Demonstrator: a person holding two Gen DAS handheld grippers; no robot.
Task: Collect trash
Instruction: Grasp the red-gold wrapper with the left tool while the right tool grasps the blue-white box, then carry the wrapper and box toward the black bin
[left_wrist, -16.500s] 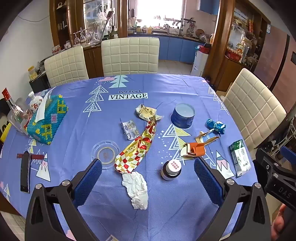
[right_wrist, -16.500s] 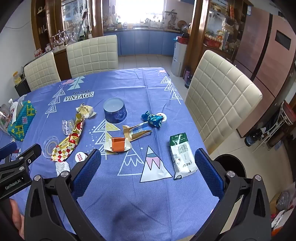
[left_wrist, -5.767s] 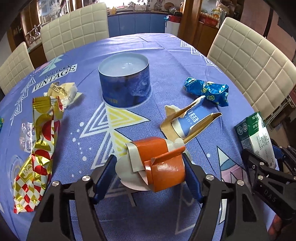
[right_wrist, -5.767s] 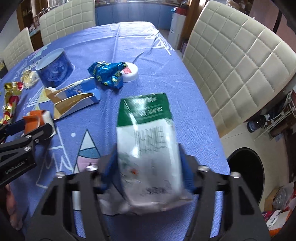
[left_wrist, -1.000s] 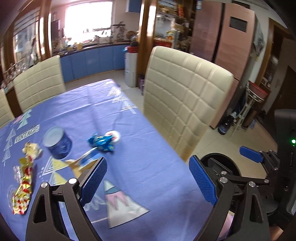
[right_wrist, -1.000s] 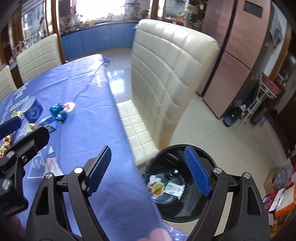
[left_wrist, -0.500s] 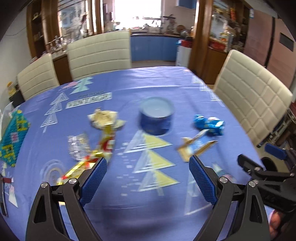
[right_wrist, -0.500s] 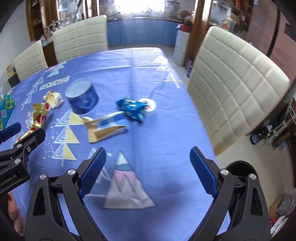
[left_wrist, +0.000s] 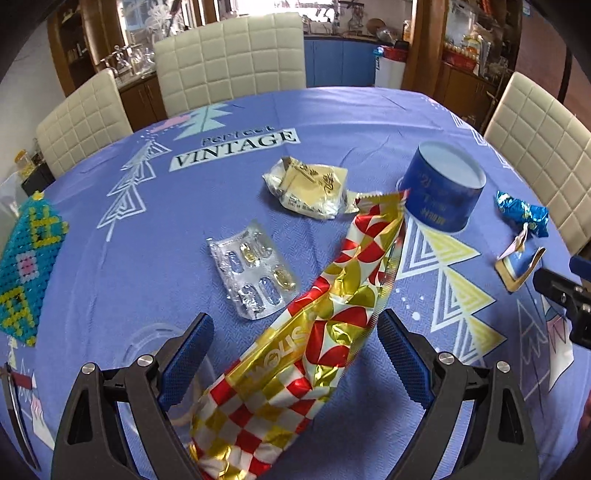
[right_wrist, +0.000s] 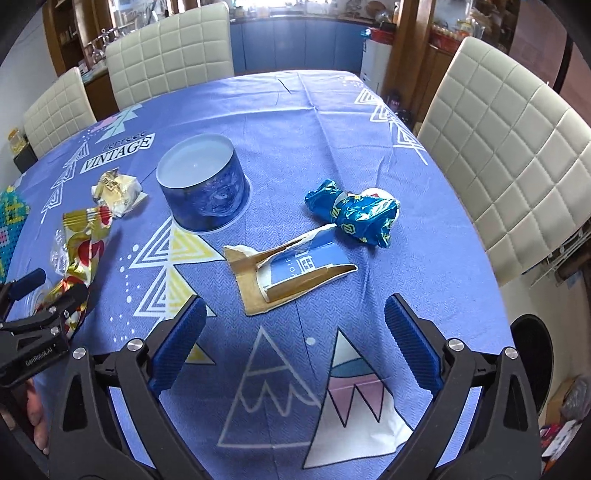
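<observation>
The left gripper (left_wrist: 291, 354) is seen low over the counter (left_wrist: 332, 110), its jaws spread wide on either side of the long red-and-gold wrapper (left_wrist: 306, 332), which lies between them and is not yet pinched. A straddle like this is judged to be the set-up for closing across the wrapper's narrow width. A blister pack (left_wrist: 253, 275) lies just beside the wrapper on its left, so a clean close is called for if only the foil is to be taken. Beyond it a cream wrapper (left_wrist: 310, 186) and a blue tin (left_wrist: 441, 190) are found nearer the far edge.

The right gripper (right_wrist: 291, 347) is held with jaws likewise spread and empty, pointed at the torn blue-and-tan carton (right_wrist: 291, 269) near the counter's right edge. A crumpled blue wrapper (right_wrist: 354, 212) rests just behind the carton, against a small white lid (right_wrist: 373, 192).

Open cloth is left between the two grippers, so room for both approaches is judged ample. Off the right edge, a black bin (right_wrist: 533, 345) is glimpsed on the floor beside a cream chair (right_wrist: 509, 147); the carry there is short, though the chair narrows the path.
</observation>
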